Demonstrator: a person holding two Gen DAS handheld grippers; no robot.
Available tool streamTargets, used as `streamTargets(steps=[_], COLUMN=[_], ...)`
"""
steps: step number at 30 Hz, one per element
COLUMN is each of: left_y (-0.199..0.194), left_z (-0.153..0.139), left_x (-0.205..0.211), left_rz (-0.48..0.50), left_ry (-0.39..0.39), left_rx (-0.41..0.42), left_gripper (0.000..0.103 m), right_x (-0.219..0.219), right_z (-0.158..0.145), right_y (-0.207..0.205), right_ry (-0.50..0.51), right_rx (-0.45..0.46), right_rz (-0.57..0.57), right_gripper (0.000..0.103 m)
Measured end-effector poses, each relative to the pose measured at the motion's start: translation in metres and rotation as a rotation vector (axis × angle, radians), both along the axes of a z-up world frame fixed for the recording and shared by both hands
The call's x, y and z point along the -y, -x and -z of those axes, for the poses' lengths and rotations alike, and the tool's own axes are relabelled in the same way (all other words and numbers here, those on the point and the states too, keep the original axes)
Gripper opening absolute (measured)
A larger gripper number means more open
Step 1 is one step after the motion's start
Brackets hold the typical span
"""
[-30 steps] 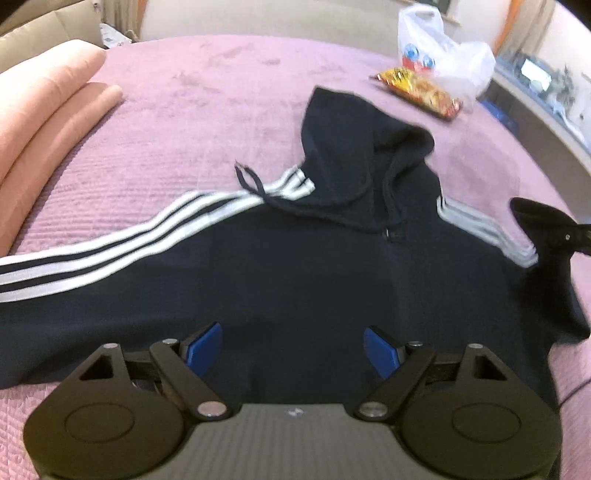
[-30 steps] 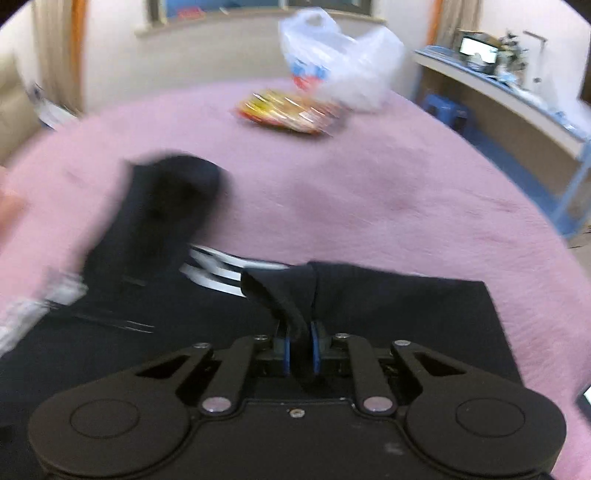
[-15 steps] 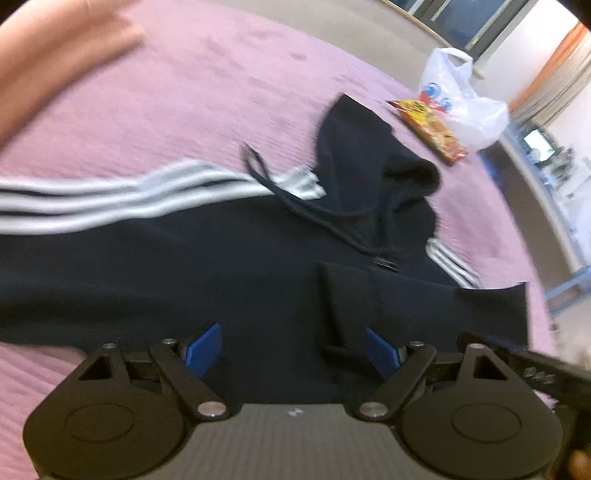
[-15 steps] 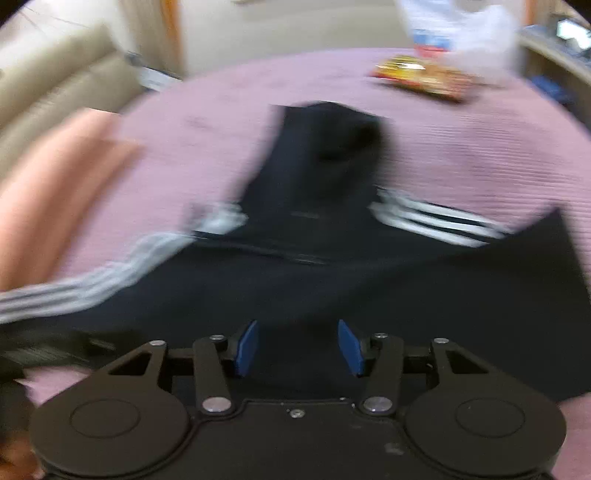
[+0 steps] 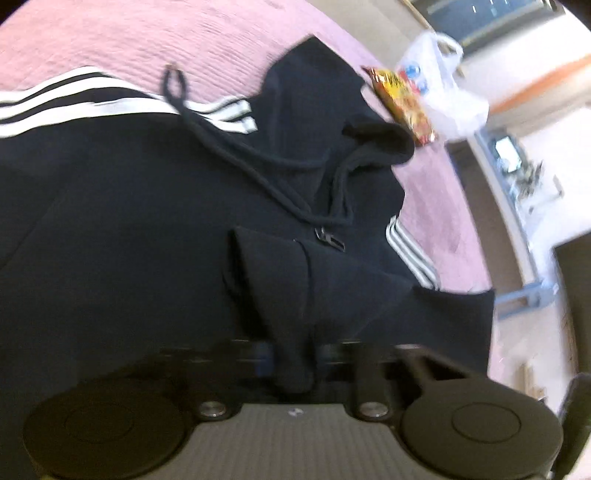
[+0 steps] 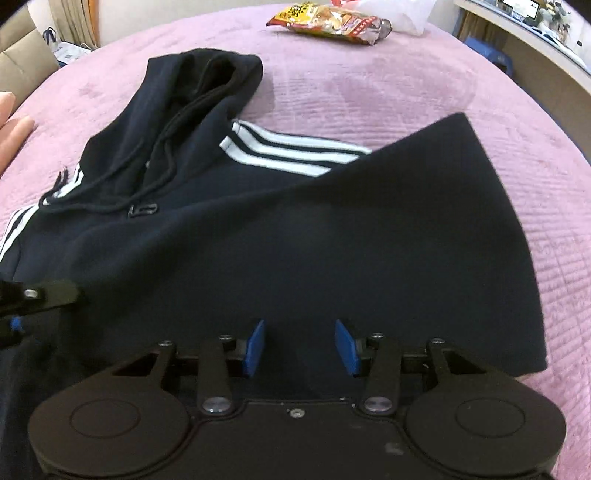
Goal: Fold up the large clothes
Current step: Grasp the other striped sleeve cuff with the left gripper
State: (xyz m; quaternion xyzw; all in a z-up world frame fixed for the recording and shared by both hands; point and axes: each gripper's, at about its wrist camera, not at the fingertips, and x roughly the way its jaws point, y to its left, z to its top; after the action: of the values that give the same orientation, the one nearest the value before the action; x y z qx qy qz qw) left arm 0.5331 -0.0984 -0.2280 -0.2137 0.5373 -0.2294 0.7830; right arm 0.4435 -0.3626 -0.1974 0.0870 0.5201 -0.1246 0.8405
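A dark navy hoodie (image 5: 147, 221) with white sleeve stripes lies flat on the pink bedspread (image 6: 369, 92), hood (image 6: 192, 85) at the far end. One sleeve (image 6: 406, 203) is folded across the body. My left gripper (image 5: 291, 360) is closing, and a raised fold of the hoodie's cloth is pinched between its fingers. In the right wrist view it shows at the left edge (image 6: 37, 295). My right gripper (image 6: 300, 341) hovers low over the folded sleeve. Its blue pads (image 6: 255, 347) stand apart and are closing slightly, with nothing gripped between them.
A yellow-red snack packet (image 6: 328, 18) and a white plastic bag (image 5: 443, 92) lie at the far end of the bed. A pink pillow (image 6: 11, 129) sits at the left edge. A desk (image 6: 535, 37) and a blue stool (image 6: 491, 55) stand beyond the right side.
My left gripper came down and shut on a fold of the hoodie. My right gripper let go of the sleeve end, opened, and sank toward the folded sleeve.
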Motion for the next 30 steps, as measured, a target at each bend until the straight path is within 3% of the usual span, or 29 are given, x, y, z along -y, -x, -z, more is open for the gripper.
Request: streamTargets(steps=[3, 8, 10, 13, 15, 16, 17, 20, 22, 24, 26, 28, 30], left_y=[0.003, 0.009, 0.011, 0.009, -0.001, -0.006, -0.01, -0.017, -0.009, 0.002, 0.005, -0.001, -0.008], left_z=[-0.01, -0.065, -0.093, -0.116, -0.107, -0.093, -0.074, -0.038, -0.055, -0.079, -0.091, -0.085, -0.064], left_x=[0.015, -0.007, -0.025, -0.063, -0.078, -0.08, -0.081, -0.083, -0.091, -0.098, -0.089, -0.071, -0.06], left_rz=[0.009, -0.032, -0.063, -0.141, -0.124, -0.129, -0.135, -0.108, -0.154, -0.178, -0.131, -0.037, -0.008], left_ry=[-0.074, -0.024, -0.069, -0.18, -0.289, -0.375, -0.469, -0.603, -0.531, -0.413, -0.335, -0.313, -0.327], left_rx=[0.076, 0.242, 0.327, 0.382, 0.342, 0.31, 0.272, 0.193, 0.238, 0.32, 0.357, 0.354, 0.304], left_gripper=[0.009, 0.009, 0.009, 0.009, 0.012, 0.02, 0.034, 0.036, 0.036, 0.04, 0.041, 0.039, 0.037], right_x=[-0.001, -0.001, -0.004, -0.015, -0.025, -0.029, -0.033, -0.035, -0.027, -0.017, -0.009, 0.004, 0.017], right_z=[0.001, -0.015, -0.027, -0.044, -0.05, -0.049, -0.044, -0.023, -0.019, -0.033, -0.052, -0.06, -0.052], right_y=[0.0, 0.003, 0.005, 0.007, 0.007, 0.005, 0.002, -0.009, -0.014, -0.013, -0.013, -0.018, -0.026], right_ry=[0.004, -0.041, -0.089, -0.162, -0.174, -0.165, -0.149, -0.084, -0.051, -0.017, 0.087, 0.124, 0.121], right_rx=[-0.006, 0.008, 0.027, 0.07, 0.088, 0.089, 0.078, -0.014, -0.035, 0.05, 0.141, 0.177, 0.152], right_rz=[-0.002, -0.007, -0.016, -0.045, -0.07, -0.079, -0.085, -0.078, -0.063, -0.042, 0.011, 0.072, 0.116], right_gripper=[0.056, 0.055, 0.056, 0.056, 0.063, 0.069, 0.069, 0.067, 0.054, 0.05, 0.05, 0.05, 0.05])
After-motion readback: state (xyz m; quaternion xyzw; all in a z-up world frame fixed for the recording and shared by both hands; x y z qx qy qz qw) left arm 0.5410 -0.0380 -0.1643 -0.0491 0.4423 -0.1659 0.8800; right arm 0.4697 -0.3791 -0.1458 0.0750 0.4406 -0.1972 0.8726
